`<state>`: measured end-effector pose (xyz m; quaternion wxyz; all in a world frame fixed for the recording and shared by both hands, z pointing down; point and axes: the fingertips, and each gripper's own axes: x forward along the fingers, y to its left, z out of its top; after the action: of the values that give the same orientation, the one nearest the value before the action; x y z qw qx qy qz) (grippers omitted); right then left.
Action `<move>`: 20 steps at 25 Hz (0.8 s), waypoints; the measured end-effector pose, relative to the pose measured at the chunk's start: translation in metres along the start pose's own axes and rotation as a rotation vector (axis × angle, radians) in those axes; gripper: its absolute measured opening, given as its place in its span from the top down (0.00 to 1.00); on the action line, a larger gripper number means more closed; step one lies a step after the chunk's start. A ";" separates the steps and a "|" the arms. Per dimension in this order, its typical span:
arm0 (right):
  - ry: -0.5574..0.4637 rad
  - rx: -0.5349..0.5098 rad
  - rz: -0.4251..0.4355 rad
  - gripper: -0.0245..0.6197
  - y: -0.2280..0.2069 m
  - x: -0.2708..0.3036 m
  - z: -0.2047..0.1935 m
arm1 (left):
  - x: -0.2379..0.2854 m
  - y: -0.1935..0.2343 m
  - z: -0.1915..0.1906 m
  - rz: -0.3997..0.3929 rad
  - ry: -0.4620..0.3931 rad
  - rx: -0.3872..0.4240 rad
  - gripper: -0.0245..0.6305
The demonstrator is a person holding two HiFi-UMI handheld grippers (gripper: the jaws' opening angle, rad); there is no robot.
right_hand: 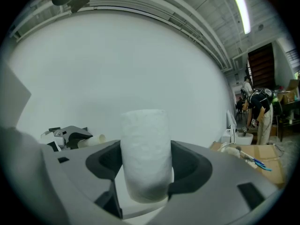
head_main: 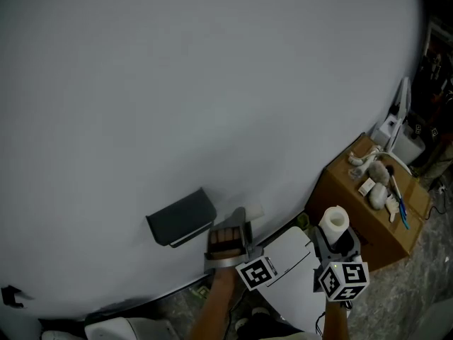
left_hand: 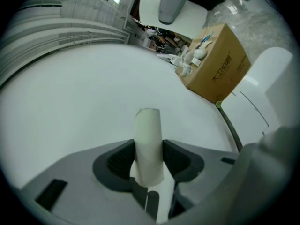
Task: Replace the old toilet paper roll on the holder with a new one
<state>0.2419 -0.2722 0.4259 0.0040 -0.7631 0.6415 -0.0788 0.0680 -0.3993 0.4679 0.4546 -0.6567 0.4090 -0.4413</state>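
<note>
My left gripper (head_main: 239, 219) is shut on a thin, pale, empty cardboard tube (left_hand: 148, 144), which stands upright between its jaws. The right gripper (head_main: 335, 234) is shut on a full white toilet paper roll (right_hand: 145, 153), seen in the head view (head_main: 334, 221) at the lower right. The dark grey holder (head_main: 181, 218) is fixed to the white wall, just left of the left gripper, with nothing visible on it. In the right gripper view the left gripper (right_hand: 70, 137) shows at the left with the tube (right_hand: 92, 140) sticking out.
A brown cardboard box (head_main: 368, 214) with small items on top stands by the wall at the right, also in the left gripper view (left_hand: 216, 65). A white toilet lid (head_main: 297, 275) lies below the grippers. A person (right_hand: 258, 108) stands far off at the right.
</note>
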 end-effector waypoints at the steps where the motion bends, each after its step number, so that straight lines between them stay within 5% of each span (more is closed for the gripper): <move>1: -0.001 0.000 0.001 0.48 0.000 0.000 0.000 | -0.004 0.003 0.002 -0.002 -0.016 -0.038 0.67; 9: -0.011 -0.005 0.062 0.48 0.026 0.005 0.002 | -0.046 0.047 -0.001 -0.007 -0.184 -0.591 0.67; 20: -0.007 0.005 0.192 0.48 0.081 0.010 0.000 | -0.101 0.089 -0.069 -0.050 -0.335 -1.192 0.67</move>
<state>0.1642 -0.2967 0.4187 0.0157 -0.6983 0.7116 -0.0767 -0.0380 -0.3429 0.3748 0.0572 -0.8675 0.4926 -0.0387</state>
